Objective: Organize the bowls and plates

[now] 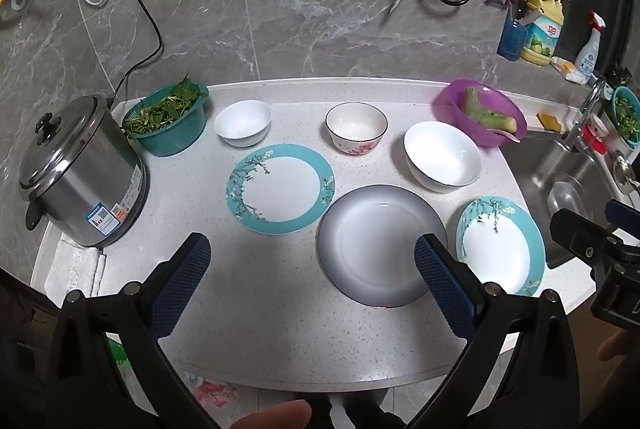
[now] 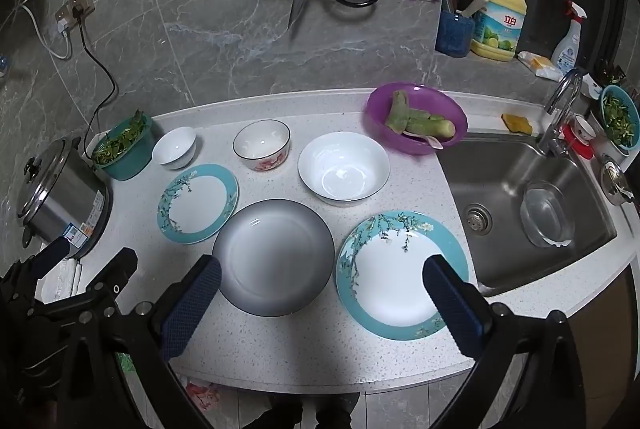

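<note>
Status: nothing is stacked yet. All three plates and three bowls lie singly on the desk (image 1: 280,329); by my reading the whole sorting remains to be done.

Claws: left claw (image 1: 312,261) spread wide and empty, hovering over the near desk; right claw (image 2: 322,281) likewise wide and empty.

Landmark: grey plate (image 2: 274,257), nearest the desk's front edge.

- Right teal-rimmed plate (image 2: 400,273): just beside the grey plate on its right, near the sink (image 2: 520,197).
- Left teal-rimmed plate (image 2: 198,203): just behind and left of the grey plate, rims close; whether they touch I cannot tell.
- Large white bowl (image 2: 344,167): behind and right of the grey plate.
- Flowered bowl (image 2: 262,145): straight behind it, further off.
- Small white bowl (image 2: 174,147): behind and left, furthest of the bowls.

Other items, beyond the grey plate:
- Rice cooker (image 1: 80,173), far left.
- Green basket of leaves (image 1: 168,121), back left, near the small white bowl.
- Purple basin of peeled vegetable (image 2: 416,117), back right, near the large white bowl.

Obstructions: none lies on the dishes; the basket and basin crowd the back row.
</note>
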### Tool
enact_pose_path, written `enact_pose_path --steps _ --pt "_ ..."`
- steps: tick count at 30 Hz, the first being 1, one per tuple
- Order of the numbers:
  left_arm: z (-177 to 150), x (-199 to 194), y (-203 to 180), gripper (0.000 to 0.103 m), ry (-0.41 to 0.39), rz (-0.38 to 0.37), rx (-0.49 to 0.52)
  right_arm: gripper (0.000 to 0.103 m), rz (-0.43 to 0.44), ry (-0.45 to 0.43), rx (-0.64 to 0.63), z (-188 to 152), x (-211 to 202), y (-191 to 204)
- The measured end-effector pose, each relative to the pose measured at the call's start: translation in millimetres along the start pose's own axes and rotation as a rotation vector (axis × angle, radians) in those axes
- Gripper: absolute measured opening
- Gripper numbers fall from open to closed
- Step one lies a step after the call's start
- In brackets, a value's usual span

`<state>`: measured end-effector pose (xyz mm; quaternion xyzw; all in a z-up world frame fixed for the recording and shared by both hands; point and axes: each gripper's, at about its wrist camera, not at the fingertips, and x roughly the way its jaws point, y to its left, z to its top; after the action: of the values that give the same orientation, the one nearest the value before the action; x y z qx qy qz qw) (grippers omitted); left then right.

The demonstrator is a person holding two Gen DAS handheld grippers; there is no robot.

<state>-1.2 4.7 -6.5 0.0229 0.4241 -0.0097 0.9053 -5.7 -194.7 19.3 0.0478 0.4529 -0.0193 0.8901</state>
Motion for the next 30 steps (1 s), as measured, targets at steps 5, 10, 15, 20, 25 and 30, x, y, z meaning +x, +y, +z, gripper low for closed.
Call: enact_pose_path --steps 5,10,15,20,25,30 --pt "0.7 0.3 -1.3 0.103 -0.002 0.000 -0.001 0.103 -0.002 0.001 0.000 1.8 0.9 -0.8" --pt "0.3 0.4 -1.2 0.103 0.000 0.001 -0.001 0.103 -0.002 0.003 -0.001 -0.5 2.8 1.6" --pt "0.0 0.7 -1.7 0.103 -0.001 0.001 -0.001 0.103 -0.001 0.004 0.000 0.3 3.6 1.9" --pt "-1.8 1.1 2.4 0.103 -0.002 0.002 -0.001 0.103 -0.002 0.005 -0.001 1.1 4.2 1.9" --pt "-0.6 5.4 0.2 0.103 0.003 0.003 -0.004 0.103 -0.002 0.006 -0.001 -1.0 4.6 3.6" --pt "0.0 5.7 0.3 0.103 0.003 0.003 -0.004 0.103 -0.002 0.008 -0.001 0.1 5.0 3.4"
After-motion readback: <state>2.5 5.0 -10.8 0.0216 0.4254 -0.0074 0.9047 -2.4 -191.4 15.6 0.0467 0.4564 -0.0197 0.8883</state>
